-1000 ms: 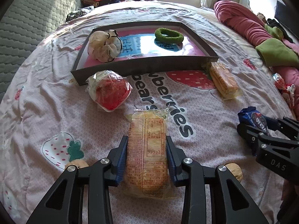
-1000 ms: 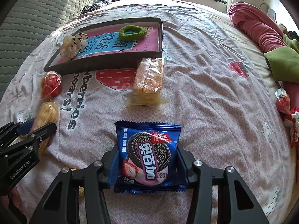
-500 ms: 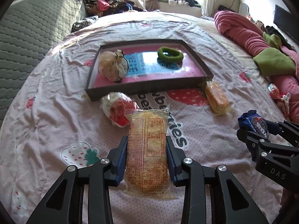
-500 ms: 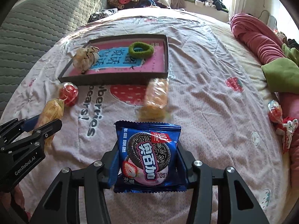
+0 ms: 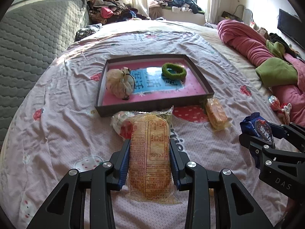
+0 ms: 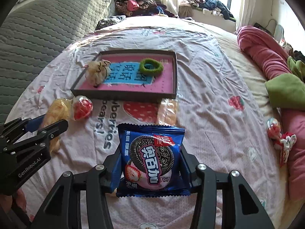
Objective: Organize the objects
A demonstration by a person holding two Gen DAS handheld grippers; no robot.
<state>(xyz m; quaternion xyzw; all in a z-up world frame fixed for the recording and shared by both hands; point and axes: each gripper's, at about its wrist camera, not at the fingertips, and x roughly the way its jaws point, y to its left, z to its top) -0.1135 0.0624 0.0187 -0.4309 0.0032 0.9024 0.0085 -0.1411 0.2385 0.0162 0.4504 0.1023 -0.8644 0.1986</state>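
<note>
Red snack (image 5: 122,127): half hidden behind the held cracker pack (image 5: 150,152).
Orange wafer pack (image 6: 167,112): blurred, lower end behind the cookie packet (image 6: 152,158).
Tray print (image 6: 129,72): smeared, unreadable.

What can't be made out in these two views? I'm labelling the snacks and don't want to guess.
- Red snack bag, left wrist view: partly hidden behind the held yellow biscuit pack.
- Orange cracker pack, right wrist view: blurred, its lower end behind the blue cookie pack.
- Red-and-white wrapped item, right wrist view: too distorted at the edge to identify.
</note>
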